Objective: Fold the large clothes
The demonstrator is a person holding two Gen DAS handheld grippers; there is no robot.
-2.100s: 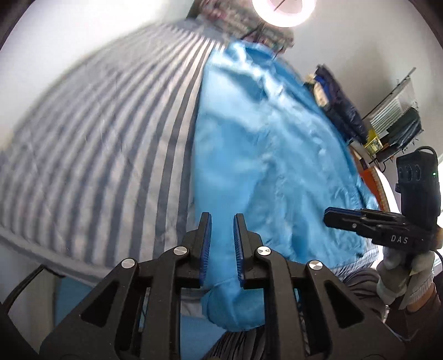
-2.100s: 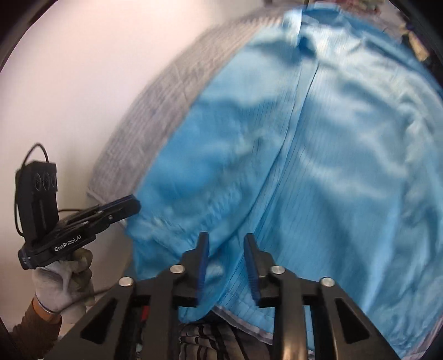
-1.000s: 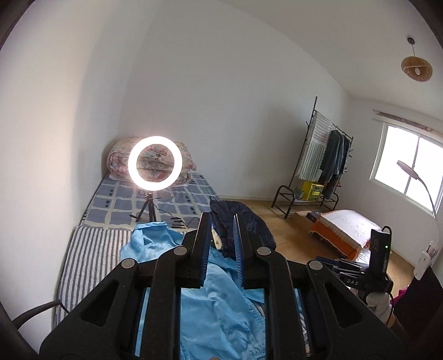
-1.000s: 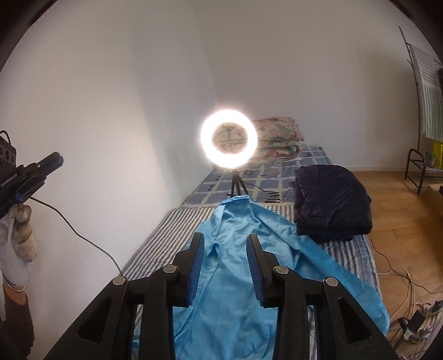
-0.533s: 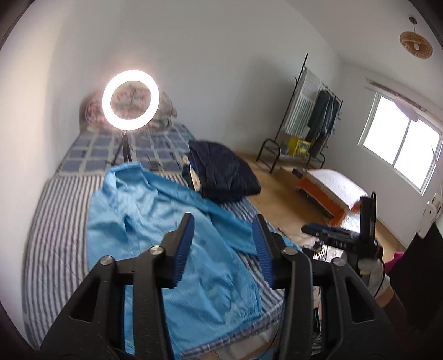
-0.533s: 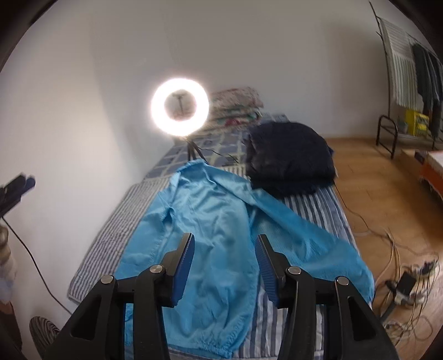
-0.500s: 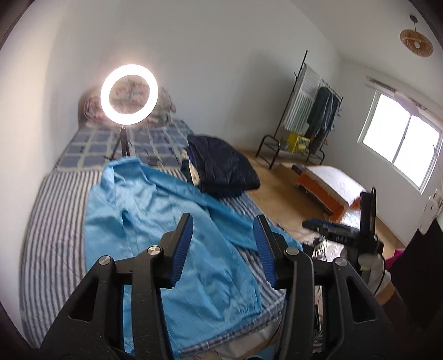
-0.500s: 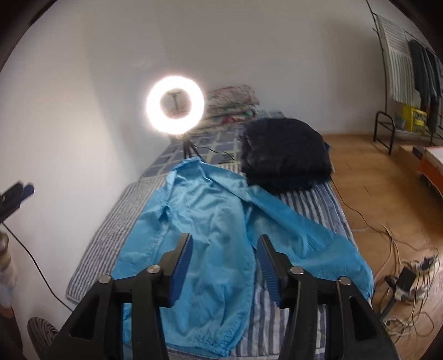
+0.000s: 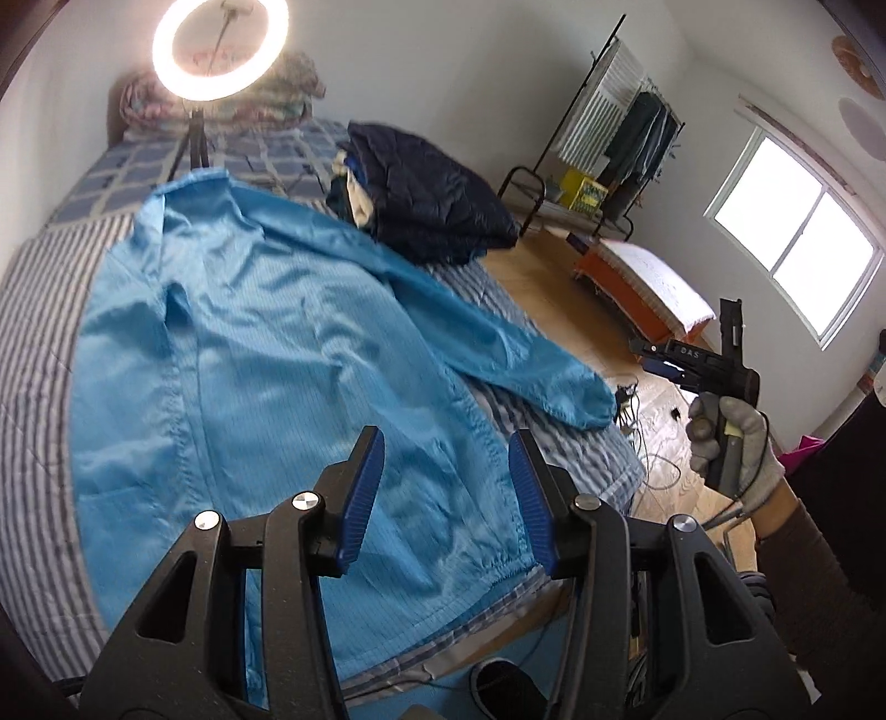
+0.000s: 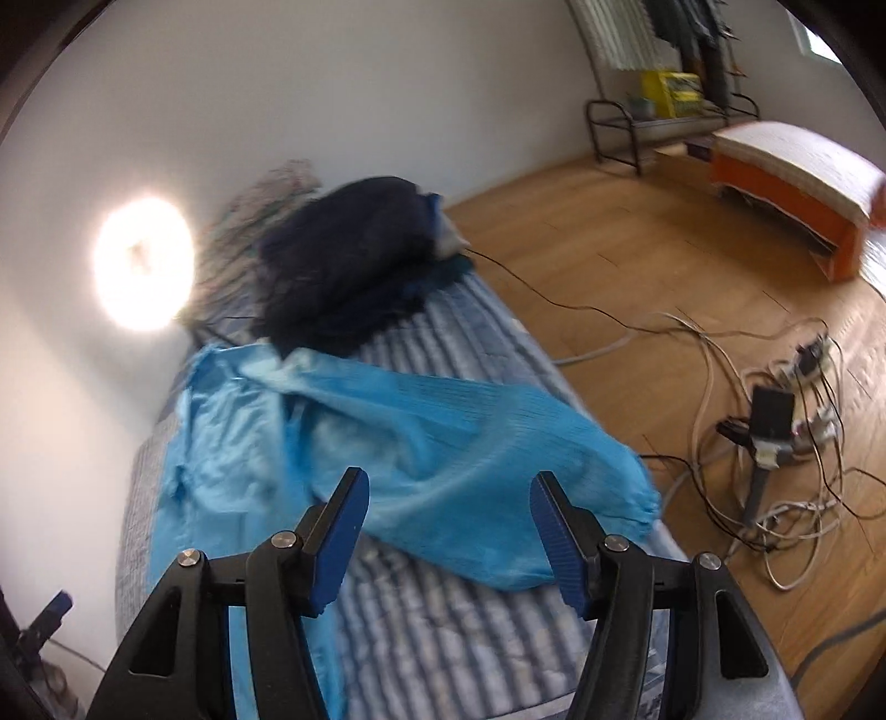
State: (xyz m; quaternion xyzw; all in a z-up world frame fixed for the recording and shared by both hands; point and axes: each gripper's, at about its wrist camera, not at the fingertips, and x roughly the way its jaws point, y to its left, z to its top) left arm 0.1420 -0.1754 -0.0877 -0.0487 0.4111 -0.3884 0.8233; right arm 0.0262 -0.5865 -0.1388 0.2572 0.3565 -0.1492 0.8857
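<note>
At the bottom of the left wrist view, the left gripper point(image 9: 446, 487) stands parted with blue ribbed pads, nothing between them, above the hem of the shiny light-blue jacket point(image 9: 266, 354). The right gripper point(image 10: 448, 531) is opening, its jaws empty, over the jacket's outstretched sleeve point(image 10: 498, 443). The jacket lies spread across the grey-striped mattress point(image 9: 39, 310), filling the frame's centre. Beyond it, upper centre, sits a dark navy quilted bundle point(image 9: 432, 205); upper left glows a ring light point(image 9: 220, 44).

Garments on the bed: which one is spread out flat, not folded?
The light blue jacket, lying open across the striped mattress with one sleeve stretched toward the bed's edge. The dark navy garment beyond it sits in a folded pile.
</note>
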